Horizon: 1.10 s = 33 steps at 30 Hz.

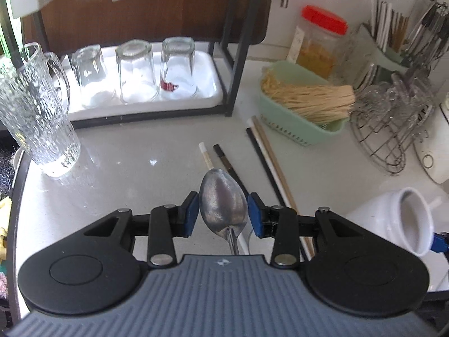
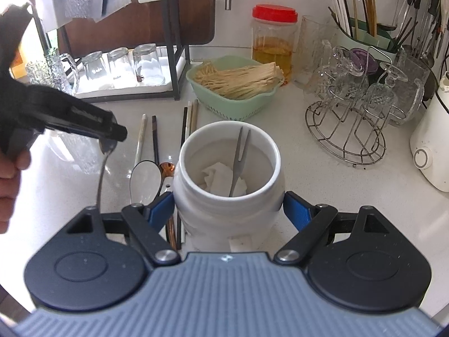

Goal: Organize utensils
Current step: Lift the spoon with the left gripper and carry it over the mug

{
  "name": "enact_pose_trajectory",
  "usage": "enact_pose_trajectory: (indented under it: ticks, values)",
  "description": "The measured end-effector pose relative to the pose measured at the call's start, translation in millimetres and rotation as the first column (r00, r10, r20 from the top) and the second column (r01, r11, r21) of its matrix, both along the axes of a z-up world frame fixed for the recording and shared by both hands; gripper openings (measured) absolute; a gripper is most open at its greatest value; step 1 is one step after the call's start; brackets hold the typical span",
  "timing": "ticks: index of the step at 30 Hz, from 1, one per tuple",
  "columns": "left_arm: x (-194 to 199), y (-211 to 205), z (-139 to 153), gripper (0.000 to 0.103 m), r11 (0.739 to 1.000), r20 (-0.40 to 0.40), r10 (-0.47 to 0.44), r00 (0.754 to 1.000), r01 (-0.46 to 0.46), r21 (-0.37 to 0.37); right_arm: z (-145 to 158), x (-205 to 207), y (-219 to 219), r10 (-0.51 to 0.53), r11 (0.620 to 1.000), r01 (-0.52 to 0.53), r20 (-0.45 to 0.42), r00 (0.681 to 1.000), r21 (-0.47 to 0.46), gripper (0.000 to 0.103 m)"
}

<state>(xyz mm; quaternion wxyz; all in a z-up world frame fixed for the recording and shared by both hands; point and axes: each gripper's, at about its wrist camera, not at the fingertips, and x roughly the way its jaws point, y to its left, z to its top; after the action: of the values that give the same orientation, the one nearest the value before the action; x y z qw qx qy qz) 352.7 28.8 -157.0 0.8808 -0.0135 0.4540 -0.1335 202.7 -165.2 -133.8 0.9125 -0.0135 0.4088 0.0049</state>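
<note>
Gripping the white ceramic jar point(image 2: 228, 179) by its sides, the right gripper point(image 2: 228, 210) has both blue pads pressed to the jar's belly, most likely to keep it steady as a container for whatever gets dropped in; a small 2-pronged fork point(image 2: 238, 163) already leans inside on a crumpled bit of white paper. The left gripper point(image 1: 223, 214) is clamped on the bowl of a steel spoon point(image 1: 223, 203) — its pads point(image 1: 191, 213) pinch the bowl's 2 edges, the handle trailing back beneath the tool — and in the right wrist view that spoon hangs clear of the counter, well to the left of the jar (a person's hand works the tool there). Holding it by the bowl would let the handle go into the jar first, which seems the likely next step. More cutlery waits just left of the jar: a large spoon point(image 2: 146, 178) and a copper-coloured one point(image 2: 167, 167), with several chopsticks point(image 2: 154, 137) lying loose on the pale speckled countertop point(image 1: 126, 151). Around them sit a green basket of dried noodles point(image 2: 238, 84), a red-lidded jar point(image 2: 274, 36), a wire rack of glass cups point(image 2: 353, 112), upturned glasses on a white tray point(image 1: 146, 95) under a black shelf frame, and a textured glass mug point(image 1: 33, 106).
</note>
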Motion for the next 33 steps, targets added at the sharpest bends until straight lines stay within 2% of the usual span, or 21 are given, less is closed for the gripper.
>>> enact_pose_trajectory:
  ticks: [9, 13, 33]
  values:
    - [-21.9, -1.5, 30.7, 0.044, 0.998, 0.04, -0.038, 0.998, 0.04, -0.044, -0.3, 1.1, 1.5, 0.013, 1.0, -0.013, -0.004, 1.0, -0.001, 0.087]
    - [-23.9, -9.4, 37.9, 0.044, 0.997, 0.055, -0.069, 0.996, 0.071, -0.042, -1.0, -0.5, 2.0, 0.007, 1.0, -0.007, 0.002, 1.0, 0.002, 0.087]
    - [-30.4, -13.3, 37.4, 0.044, 0.988, 0.045, -0.151, 0.987, 0.152, -0.023, -2.8, -7.8, 20.9, 0.005, 1.0, -0.005, 0.029, 1.0, -0.002, 0.087]
